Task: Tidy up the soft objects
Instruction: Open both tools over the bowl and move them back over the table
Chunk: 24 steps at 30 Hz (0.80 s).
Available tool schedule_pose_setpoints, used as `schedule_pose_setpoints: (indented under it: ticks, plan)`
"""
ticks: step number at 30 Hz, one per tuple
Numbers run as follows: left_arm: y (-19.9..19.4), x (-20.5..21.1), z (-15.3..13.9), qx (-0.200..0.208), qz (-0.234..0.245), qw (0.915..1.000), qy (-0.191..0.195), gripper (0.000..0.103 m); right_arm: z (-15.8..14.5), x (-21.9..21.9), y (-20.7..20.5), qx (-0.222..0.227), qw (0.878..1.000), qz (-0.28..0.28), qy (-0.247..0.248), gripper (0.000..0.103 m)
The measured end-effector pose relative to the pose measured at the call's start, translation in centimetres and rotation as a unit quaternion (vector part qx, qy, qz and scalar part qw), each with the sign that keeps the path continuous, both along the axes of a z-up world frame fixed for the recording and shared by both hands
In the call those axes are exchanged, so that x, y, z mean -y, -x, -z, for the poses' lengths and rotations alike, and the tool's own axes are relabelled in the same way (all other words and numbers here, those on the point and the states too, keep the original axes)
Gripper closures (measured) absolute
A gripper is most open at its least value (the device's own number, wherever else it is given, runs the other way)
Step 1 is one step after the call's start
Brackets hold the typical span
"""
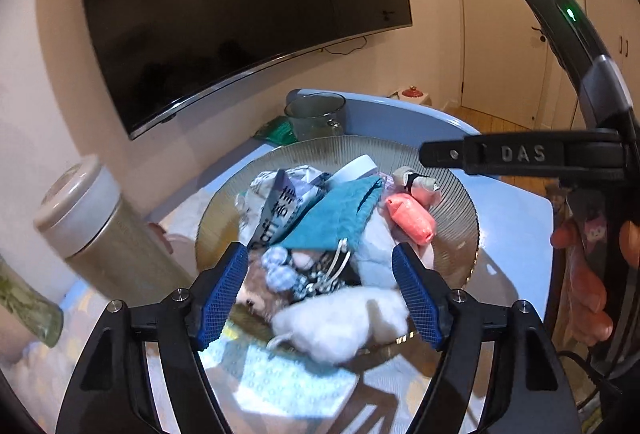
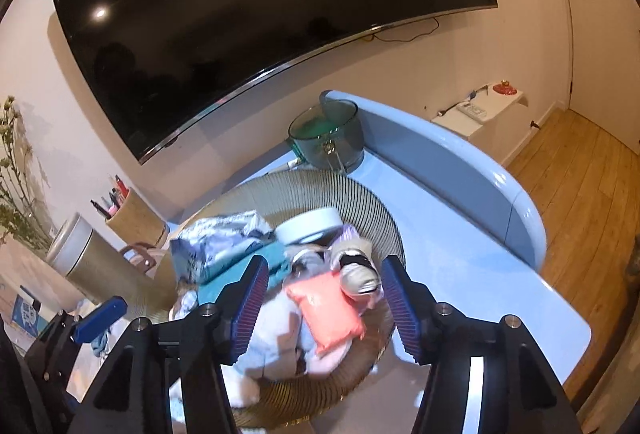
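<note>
While both claws are held over the ribbed glass plate (image 1: 452, 190), neither is clamped on anything. The left gripper (image 1: 320, 294) is seen with its blue pads (image 1: 222, 294) spread well apart; a heap of soft things lies beneath and between them, with a white plush toy (image 1: 344, 322) nearest, a brown plush piece (image 1: 252, 294) just inside the left-hand pad, and a teal pouch (image 1: 336, 218) just beyond the tips. No pad can be seen pressing on any of these. The right gripper (image 2: 322, 304) is likewise held apart, at a narrower gap, and nothing is gripped; a coral-pink packet (image 2: 328, 310) lies below the gap, a little nearer the right-hand pad, with a white cloth (image 2: 276, 338) under it. Beyond the tips, a round white tin (image 2: 310, 224) and a crinkled printed bag (image 2: 220, 242) are piled on the same plate. Whether the pads brush the heap cannot be told.
</note>
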<state>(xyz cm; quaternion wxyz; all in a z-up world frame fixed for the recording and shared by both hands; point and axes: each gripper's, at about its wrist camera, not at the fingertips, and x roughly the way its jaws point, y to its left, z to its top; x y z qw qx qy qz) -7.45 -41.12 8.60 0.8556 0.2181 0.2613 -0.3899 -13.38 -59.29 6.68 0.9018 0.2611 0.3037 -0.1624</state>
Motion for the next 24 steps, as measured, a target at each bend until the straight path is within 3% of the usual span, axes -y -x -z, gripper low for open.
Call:
schedule_pose_setpoints:
  ticks: [5, 9, 18, 21, 24]
  plan:
    - [1.1, -3.6, -1.2, 0.01, -0.021, 0.9997, 0.011, 0.03, -0.6, -2.3, 1.4, 0.005, 1.0, -0.017, 0.004, 0.043]
    - [0.9, -8.6, -2.3, 0.007, -0.075, 0.9963, 0.041, 0.029, -1.8, -5.5, 2.3, 0.015, 0.999, -0.039, 0.036, 0.043]
    - [0.4, -24.0, -4.6, 0.033, -0.186, 0.9782, 0.085, 0.03, -5.1, -15.9, 2.7, 0.046, 0.983, -0.138, 0.112, 0.041]
    - [-0.5, -29.0, -4.6, 0.023, -0.231, 0.9682, 0.093, 0.03, -5.7, -19.7, 2.4, 0.055, 0.974, -0.17, 0.137, 0.021]
    - [-1.7, -33.4, -3.5, 0.002, -0.273, 0.9562, 0.106, 0.03, -5.6, -23.5, 1.6, 0.062, 0.964, -0.21, 0.152, 0.017]
